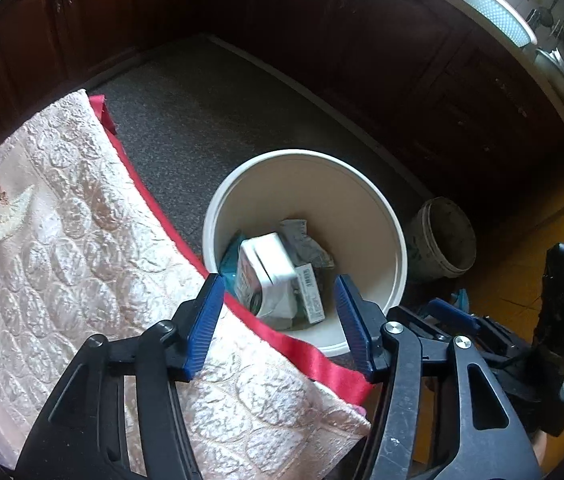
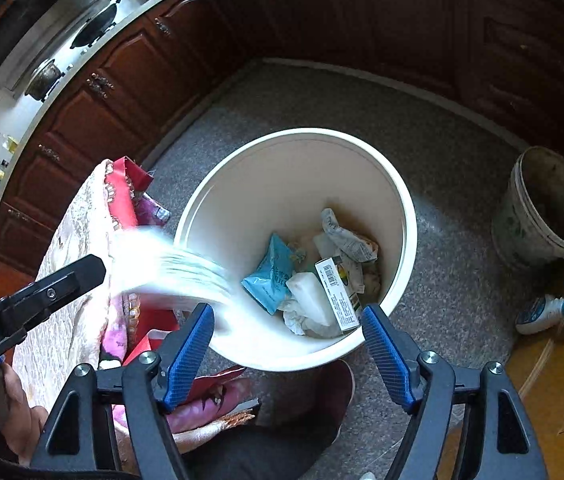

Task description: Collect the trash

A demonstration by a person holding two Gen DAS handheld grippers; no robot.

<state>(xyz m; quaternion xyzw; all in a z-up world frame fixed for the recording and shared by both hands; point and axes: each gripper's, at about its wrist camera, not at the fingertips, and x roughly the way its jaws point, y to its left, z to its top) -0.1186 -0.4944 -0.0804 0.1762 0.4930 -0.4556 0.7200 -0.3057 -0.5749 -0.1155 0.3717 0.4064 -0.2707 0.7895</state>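
A white trash bucket (image 2: 402,208) stands on the grey floor, just beside a table draped in a pink quilted cloth (image 1: 61,240), likely so rubbish can drop straight off the edge. Both grippers hang above the bucket's near rim, pointing down into it. The left gripper (image 1: 277,320) has its jaws spread, nothing between them. The right gripper (image 2: 288,348) is spread wide too. A blurred white box (image 2: 169,272) falls past the rim into the bucket. Inside lie a blue packet (image 2: 269,276), cartons and crumpled wrappers.
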